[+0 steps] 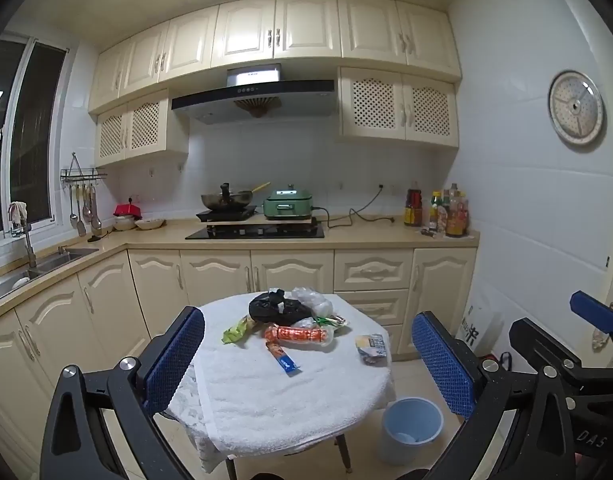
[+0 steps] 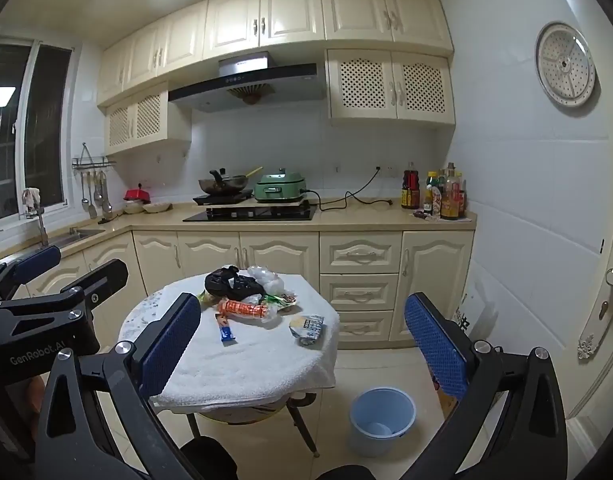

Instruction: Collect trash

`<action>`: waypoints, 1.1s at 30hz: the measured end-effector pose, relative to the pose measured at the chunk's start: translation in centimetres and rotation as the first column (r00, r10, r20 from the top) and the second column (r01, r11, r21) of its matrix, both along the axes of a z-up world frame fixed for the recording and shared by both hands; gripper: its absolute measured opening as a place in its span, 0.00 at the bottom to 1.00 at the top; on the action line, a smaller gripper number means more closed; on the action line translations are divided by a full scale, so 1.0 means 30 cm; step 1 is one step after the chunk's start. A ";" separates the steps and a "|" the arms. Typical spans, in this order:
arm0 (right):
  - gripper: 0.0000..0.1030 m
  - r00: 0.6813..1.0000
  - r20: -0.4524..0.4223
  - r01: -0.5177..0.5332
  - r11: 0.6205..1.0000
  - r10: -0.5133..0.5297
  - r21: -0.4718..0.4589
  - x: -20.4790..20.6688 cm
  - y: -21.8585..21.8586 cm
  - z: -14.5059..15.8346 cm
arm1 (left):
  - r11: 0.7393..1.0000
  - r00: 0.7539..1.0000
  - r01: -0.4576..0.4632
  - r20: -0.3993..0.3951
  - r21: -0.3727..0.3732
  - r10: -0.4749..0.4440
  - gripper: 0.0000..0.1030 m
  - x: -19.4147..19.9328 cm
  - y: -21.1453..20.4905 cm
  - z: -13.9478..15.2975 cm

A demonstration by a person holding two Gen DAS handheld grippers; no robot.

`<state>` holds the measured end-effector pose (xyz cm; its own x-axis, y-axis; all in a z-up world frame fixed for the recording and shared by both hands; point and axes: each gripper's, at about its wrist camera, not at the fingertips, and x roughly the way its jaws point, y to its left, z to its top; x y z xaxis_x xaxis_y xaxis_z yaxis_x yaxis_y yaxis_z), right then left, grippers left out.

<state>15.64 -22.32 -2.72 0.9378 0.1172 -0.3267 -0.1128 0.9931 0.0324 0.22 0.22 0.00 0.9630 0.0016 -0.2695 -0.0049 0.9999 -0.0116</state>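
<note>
White towel (image 1: pixel 266 392) covers round table (image 2: pixel 136 316). Trash clustered at far side: black bag (image 1: pixel 276 308), orange packet (image 1: pixel 300 335), green wrapper (image 1: pixel 236 330), blue sachet (image 1: pixel 284 358), crumpled white wrapper (image 1: pixel 372 348) apart at right edge. Blue bin (image 1: pixel 412 424) on floor right of table. Left gripper (image 1: pixel 310 364) fully open, empty. Right gripper (image 2: pixel 302 344) fully open, empty.

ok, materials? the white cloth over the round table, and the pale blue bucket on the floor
White cloth: terry towelling by the look, matte, nubby pile, hemmed edge. Pale blue bucket: likely moulded plastic, smooth thin wall with a slight sheen.
</note>
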 end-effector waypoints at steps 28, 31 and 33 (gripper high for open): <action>1.00 1.000 0.007 -0.022 1.000 0.022 0.008 -0.001 0.058 -0.004 | 1.000 0.999 -0.019 0.041 0.004 0.019 0.99 -0.030 -0.015 0.004; 1.00 1.000 0.007 -0.022 1.000 0.022 0.009 -0.001 0.061 -0.006 | 1.000 0.999 -0.020 0.041 0.004 0.020 0.99 -0.026 -0.015 0.002; 1.00 1.000 0.007 -0.020 1.000 0.020 0.009 0.000 0.061 -0.007 | 1.000 0.999 -0.020 0.040 0.004 0.020 0.99 -0.026 -0.017 0.002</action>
<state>15.64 -20.50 -2.94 0.9376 0.1390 -0.3186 -0.1331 0.9903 0.0403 -0.56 -0.27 0.06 0.9728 0.0216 -0.2307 -0.0241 0.9997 -0.0081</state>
